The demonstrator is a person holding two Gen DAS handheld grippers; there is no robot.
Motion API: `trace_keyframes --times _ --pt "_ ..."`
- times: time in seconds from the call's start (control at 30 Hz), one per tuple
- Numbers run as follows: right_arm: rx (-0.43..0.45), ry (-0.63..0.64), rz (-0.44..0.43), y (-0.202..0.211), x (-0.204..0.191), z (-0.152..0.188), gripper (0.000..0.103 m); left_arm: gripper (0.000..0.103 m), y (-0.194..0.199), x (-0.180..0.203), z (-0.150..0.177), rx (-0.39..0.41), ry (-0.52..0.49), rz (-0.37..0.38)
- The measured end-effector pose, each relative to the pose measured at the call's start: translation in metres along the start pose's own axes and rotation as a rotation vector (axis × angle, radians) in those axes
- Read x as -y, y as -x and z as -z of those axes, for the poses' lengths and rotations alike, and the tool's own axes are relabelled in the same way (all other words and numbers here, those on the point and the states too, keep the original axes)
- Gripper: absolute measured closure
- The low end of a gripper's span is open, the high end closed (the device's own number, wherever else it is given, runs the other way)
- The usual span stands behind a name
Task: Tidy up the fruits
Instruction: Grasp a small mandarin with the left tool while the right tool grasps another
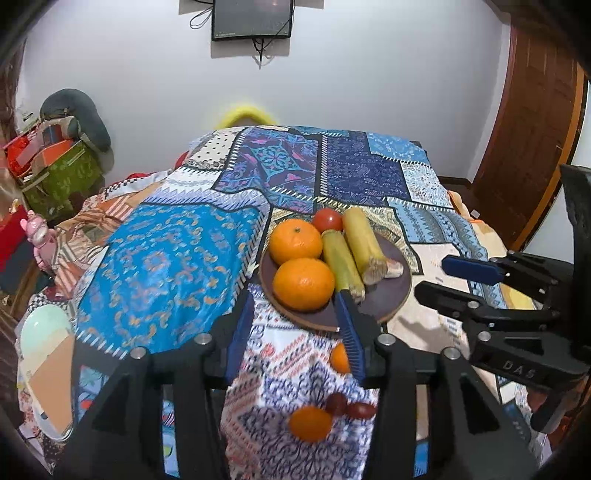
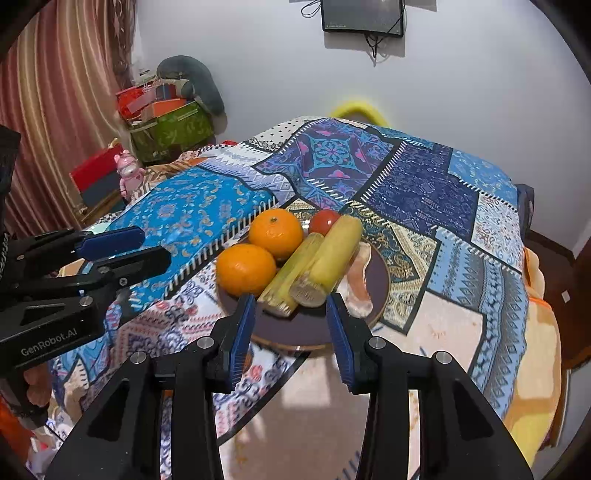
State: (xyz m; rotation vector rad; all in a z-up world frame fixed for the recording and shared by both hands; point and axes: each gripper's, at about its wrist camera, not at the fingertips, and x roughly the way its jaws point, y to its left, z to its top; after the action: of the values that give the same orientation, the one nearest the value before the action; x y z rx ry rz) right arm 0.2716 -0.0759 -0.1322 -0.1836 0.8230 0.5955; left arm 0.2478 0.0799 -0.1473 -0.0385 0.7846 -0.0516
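A dark brown plate [image 1: 393, 295] [image 2: 380, 284] lies on the patterned cloth. It holds two oranges [image 1: 303, 282] [image 2: 245, 269], a red tomato [image 1: 327, 219] [image 2: 323, 221], two thick yellow-green stalks [image 1: 364, 243] [image 2: 336, 251] and a pale peeled piece [image 2: 358, 284]. My left gripper [image 1: 295, 326] hovers open at the plate's near rim, nothing between its fingers. My right gripper [image 2: 291, 314] [image 1: 432, 278] is also open and empty, at the plate's near side. The left gripper [image 2: 155, 245] shows at the left of the right wrist view. A loose orange [image 1: 310, 422] and dark red fruits [image 1: 351, 406] lie on the cloth below the left gripper.
The blue patchwork cloth [image 1: 166, 266] drapes over a raised surface and falls away at its edges. Stacked boxes [image 2: 166, 118] and a pink toy [image 2: 127, 173] stand at the left. A screen [image 2: 362, 16] hangs on the wall. A wooden door [image 1: 528, 122] is at the right.
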Motion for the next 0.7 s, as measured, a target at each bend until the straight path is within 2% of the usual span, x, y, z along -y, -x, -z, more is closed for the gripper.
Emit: trace_keyframes --times 0.17,0.3,0.7 --pt "0.001 -0.002 0.018 0.011 -0.008 0.011 0.06 0.051 0.009 -0.006 0.021 -0.034 -0.004 -0.018" --pt "-0.002 -0.014 0.028 0.017 -0.012 0.021 0.052 0.05 0.008 -0.009 0.037 -0.073 0.004 -0.023" --pt "-0.063 -0.016 0.029 0.006 -0.028 0.049 0.052 0.05 -0.021 0.002 0.088 -0.204 0.005 -0.002"
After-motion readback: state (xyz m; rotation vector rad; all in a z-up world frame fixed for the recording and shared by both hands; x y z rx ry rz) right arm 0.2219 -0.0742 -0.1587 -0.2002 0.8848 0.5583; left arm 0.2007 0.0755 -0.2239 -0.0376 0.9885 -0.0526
